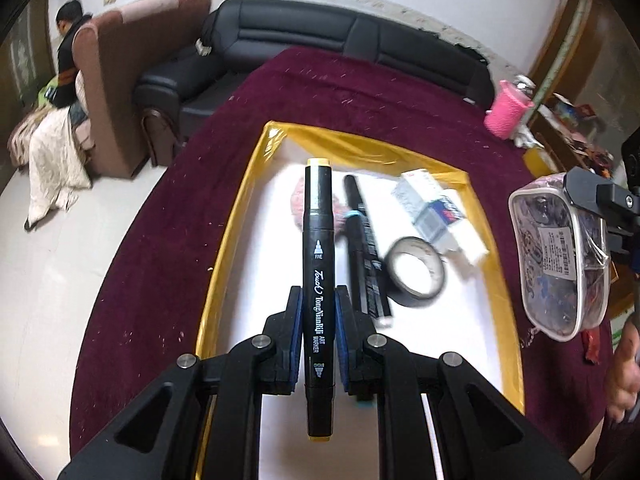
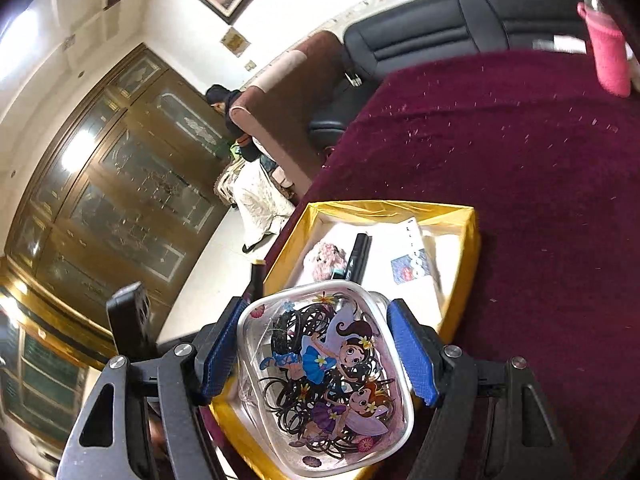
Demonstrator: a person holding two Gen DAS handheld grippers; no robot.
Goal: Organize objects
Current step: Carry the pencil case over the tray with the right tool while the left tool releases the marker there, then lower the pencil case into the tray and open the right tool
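While my left gripper clamps a black marker over the gold-rimmed tray, my right gripper seems clenched on a clear pouch.

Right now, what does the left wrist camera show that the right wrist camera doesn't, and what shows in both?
Only the left wrist view shows the roll of tape and the printed barrel of the yellow-tipped marker in the left gripper. Only the right wrist view shows the hair ties inside the clear pouch gripped by the right gripper. Both show the gold-rimmed box, the second marker and the pink cup.
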